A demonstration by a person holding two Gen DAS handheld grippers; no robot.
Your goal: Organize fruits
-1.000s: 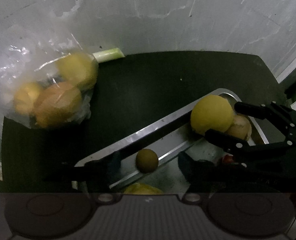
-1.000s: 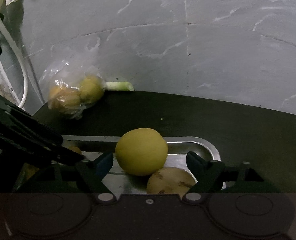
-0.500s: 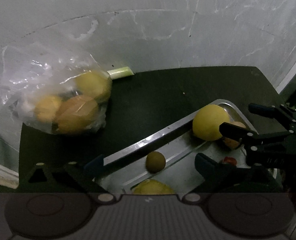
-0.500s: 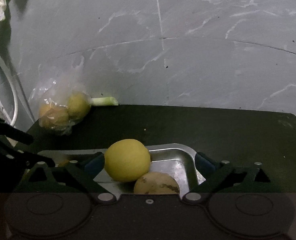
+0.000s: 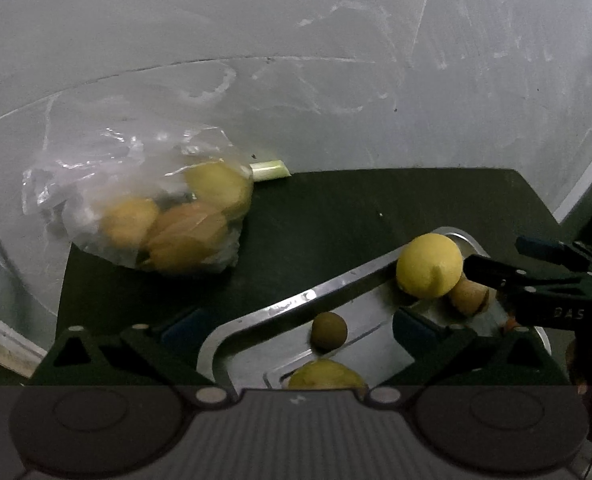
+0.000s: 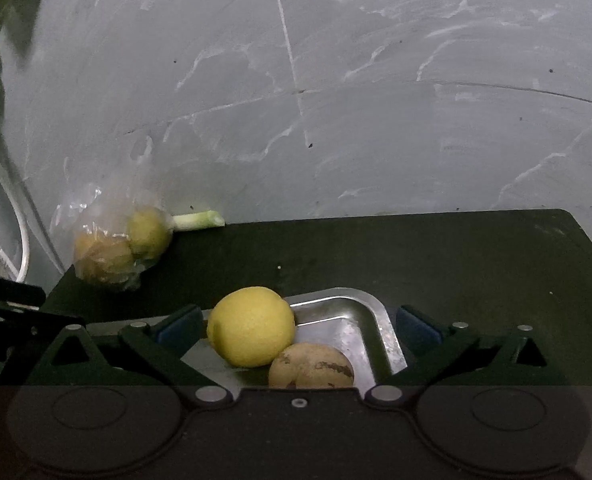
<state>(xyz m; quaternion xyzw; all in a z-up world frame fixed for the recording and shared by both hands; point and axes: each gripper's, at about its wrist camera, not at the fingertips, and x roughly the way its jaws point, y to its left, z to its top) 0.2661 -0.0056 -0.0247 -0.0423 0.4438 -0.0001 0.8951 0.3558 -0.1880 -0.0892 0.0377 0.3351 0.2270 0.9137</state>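
Note:
A metal tray [image 5: 296,300] [image 6: 360,316] lies on the dark table. In its far corner a yellow lemon [image 5: 430,266] [image 6: 252,326] rests against a brown spotted fruit [image 5: 468,296] [image 6: 312,366]. A small brown round fruit [image 5: 329,331] and another yellow fruit [image 5: 326,374] lie nearer my left gripper [image 5: 296,328], which is open above the tray's near end. My right gripper [image 6: 298,326] [image 5: 496,254] is open too, holding nothing, with the lemon just ahead between its fingers. A clear plastic bag of yellow and orange fruit [image 5: 156,216] [image 6: 116,248] sits at the table's back left.
A pale green stalk [image 5: 270,170] [image 6: 198,219] pokes out behind the bag against the grey wall [image 6: 336,100]. A white cable [image 6: 20,240] hangs at the far left. Bare dark tabletop [image 6: 456,264] stretches right of the tray.
Both grippers have drawn back from the tray, so the fruit looks smaller and farther. The lemon stays put in the tray corner. The bag now sits nearer the middle of the left view.

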